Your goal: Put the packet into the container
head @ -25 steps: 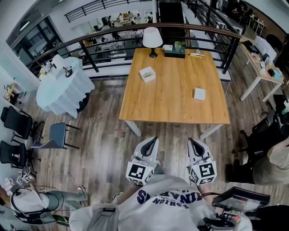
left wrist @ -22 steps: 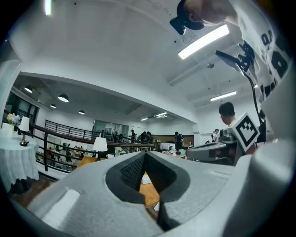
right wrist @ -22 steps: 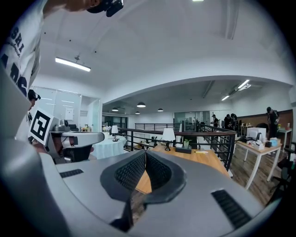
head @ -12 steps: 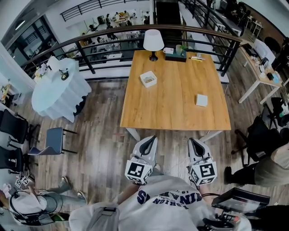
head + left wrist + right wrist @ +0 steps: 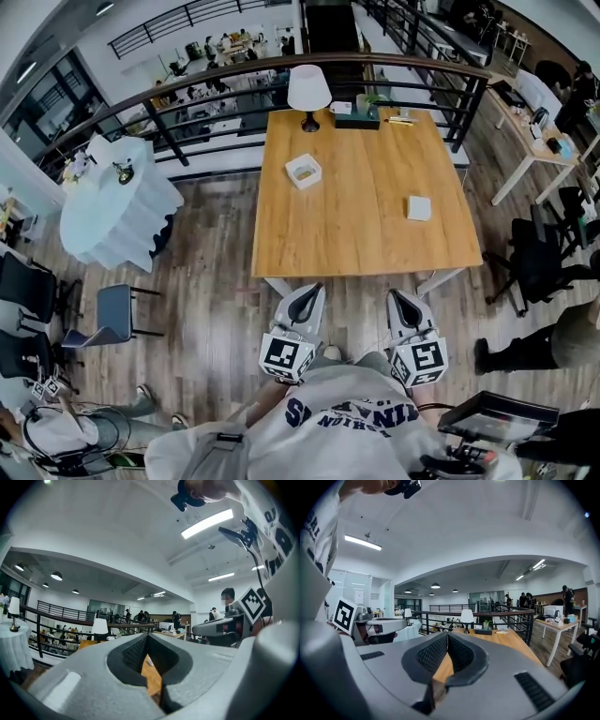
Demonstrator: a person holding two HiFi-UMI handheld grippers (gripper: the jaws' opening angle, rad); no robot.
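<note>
I am holding the grey left gripper (image 5: 305,305) and right gripper (image 5: 405,309) shut and empty; unopened, they are risking shoving the flat white square packet (image 5: 418,207) at one o'clock.

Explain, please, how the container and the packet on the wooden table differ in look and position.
The container is an open box with raised walls and a tan inside; the packet is flat, closed and plain white. The container sits toward the table's far left, nearer the lamp; the packet lies on the right side, closer to the person. The container looks somewhat larger than the packet. Both are white, squarish and rest apart on the wooden table.
</note>
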